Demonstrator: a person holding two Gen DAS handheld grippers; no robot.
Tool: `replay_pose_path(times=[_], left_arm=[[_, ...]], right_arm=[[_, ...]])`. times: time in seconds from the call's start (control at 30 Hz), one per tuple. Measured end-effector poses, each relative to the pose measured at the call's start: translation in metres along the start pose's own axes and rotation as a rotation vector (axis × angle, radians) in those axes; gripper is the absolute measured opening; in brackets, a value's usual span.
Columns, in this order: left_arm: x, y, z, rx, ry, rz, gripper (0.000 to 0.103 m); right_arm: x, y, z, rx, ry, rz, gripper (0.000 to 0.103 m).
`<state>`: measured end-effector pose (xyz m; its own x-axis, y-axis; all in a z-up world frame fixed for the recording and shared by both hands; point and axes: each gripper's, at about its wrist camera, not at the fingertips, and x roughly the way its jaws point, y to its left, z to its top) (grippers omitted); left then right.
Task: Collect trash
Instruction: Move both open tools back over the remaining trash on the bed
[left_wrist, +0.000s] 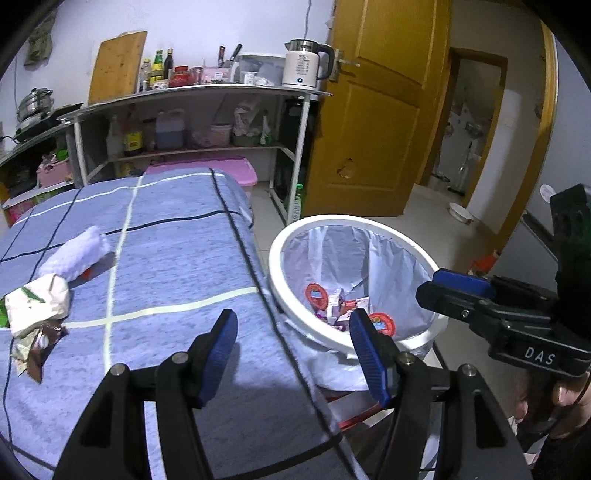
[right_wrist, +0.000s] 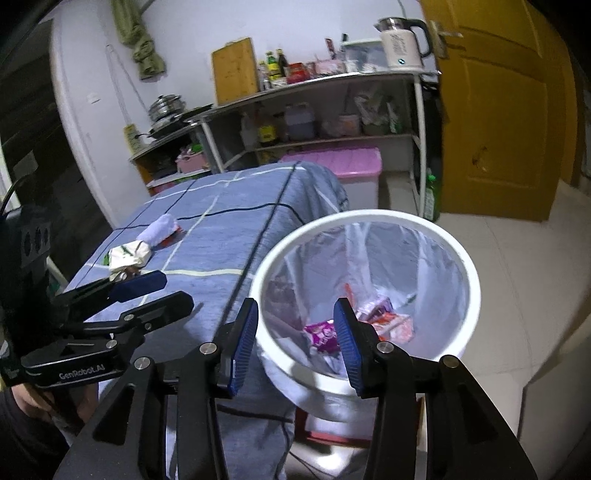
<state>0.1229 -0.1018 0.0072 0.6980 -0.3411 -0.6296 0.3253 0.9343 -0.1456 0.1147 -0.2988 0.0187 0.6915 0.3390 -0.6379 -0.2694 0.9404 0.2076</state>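
Trash sits at the far left of the blue checked cloth (left_wrist: 177, 258): a crumpled cream wrapper (left_wrist: 38, 302) with a brown foil packet (left_wrist: 40, 345) touching its near edge, and just behind them a white fluffy roll (left_wrist: 79, 254) with something red tucked under it. Moving right, the left gripper (left_wrist: 293, 356) hangs over the table's right edge, jaws spread wide and holding nothing, one blue pad over the cloth and the other in front of the bin. Next comes the white bin (left_wrist: 275, 275), standing just beside the table and lined with a thin clear bag (left_wrist: 332, 254); down inside lie two red-lidded cups (left_wrist: 316, 294) and a jumble of pink and purple packets (right_wrist: 325, 338). Over on the right, the right gripper (right_wrist: 295, 341) hovers above the bin's near rim, its jaws also parted and empty, with the wrappers well inside the bag below. Behind it all, a metal shelf (left_wrist: 207, 92) carries bottles and a white kettle (left_wrist: 304, 62).
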Motion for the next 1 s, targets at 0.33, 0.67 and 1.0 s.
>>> replay_pose_path(times=[0.33, 0.67, 1.0], left_arm=[[-0.021, 0.023, -0.015, -0.037, -0.029, 0.031, 0.065], [-0.041, 0.049, -0.033, -0.097, -0.049, 0.096, 0.066], [-0.056, 0.078, -0.053, -0.15, -0.053, 0.131, 0.067]], right_arm=[[0.001, 0.026, -0.003, -0.06, -0.003, 0.028, 0.046], [0.008, 0.046, -0.007, -0.087, 0.018, 0.059, 0.048], [0.018, 0.073, -0.012, -0.131, 0.057, 0.141, 0.048]])
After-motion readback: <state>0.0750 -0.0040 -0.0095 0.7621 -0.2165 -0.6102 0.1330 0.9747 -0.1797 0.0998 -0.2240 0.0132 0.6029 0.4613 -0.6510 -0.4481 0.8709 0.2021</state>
